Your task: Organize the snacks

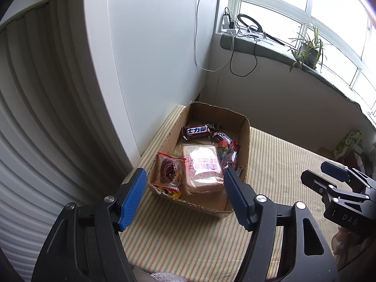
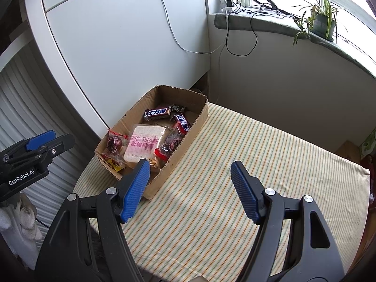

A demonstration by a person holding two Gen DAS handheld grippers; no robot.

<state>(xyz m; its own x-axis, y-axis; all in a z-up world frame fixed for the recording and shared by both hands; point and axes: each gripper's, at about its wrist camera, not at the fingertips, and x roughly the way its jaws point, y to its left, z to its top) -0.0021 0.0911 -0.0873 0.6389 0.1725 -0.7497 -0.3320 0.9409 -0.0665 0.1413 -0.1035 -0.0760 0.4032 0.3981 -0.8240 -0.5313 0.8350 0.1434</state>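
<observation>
A shallow cardboard box [image 1: 243, 141] [image 2: 199, 117] sits on the striped table at its far left corner. It holds snacks: a wrapped bread slice [image 1: 202, 166] [image 2: 145, 142], Snickers bars [image 1: 197, 132] [image 2: 157, 113] [image 2: 182, 122], and red-trimmed clear packets [image 1: 168, 171] [image 2: 114, 144] [image 2: 170, 144]. My left gripper [image 1: 182, 196] is open and empty, hovering just in front of the box. My right gripper [image 2: 190, 190] is open and empty over the cloth, right of the box's near end. Each gripper shows in the other's view [image 1: 338, 176] [image 2: 40, 141].
The striped tablecloth [image 2: 258, 164] [image 1: 270, 164] covers the table. A white cabinet [image 2: 117, 35] stands behind the box. A window sill [image 2: 282, 25] holds a potted plant [image 2: 324, 21], a ring light and cables. A green box [image 1: 347, 141] lies at the right.
</observation>
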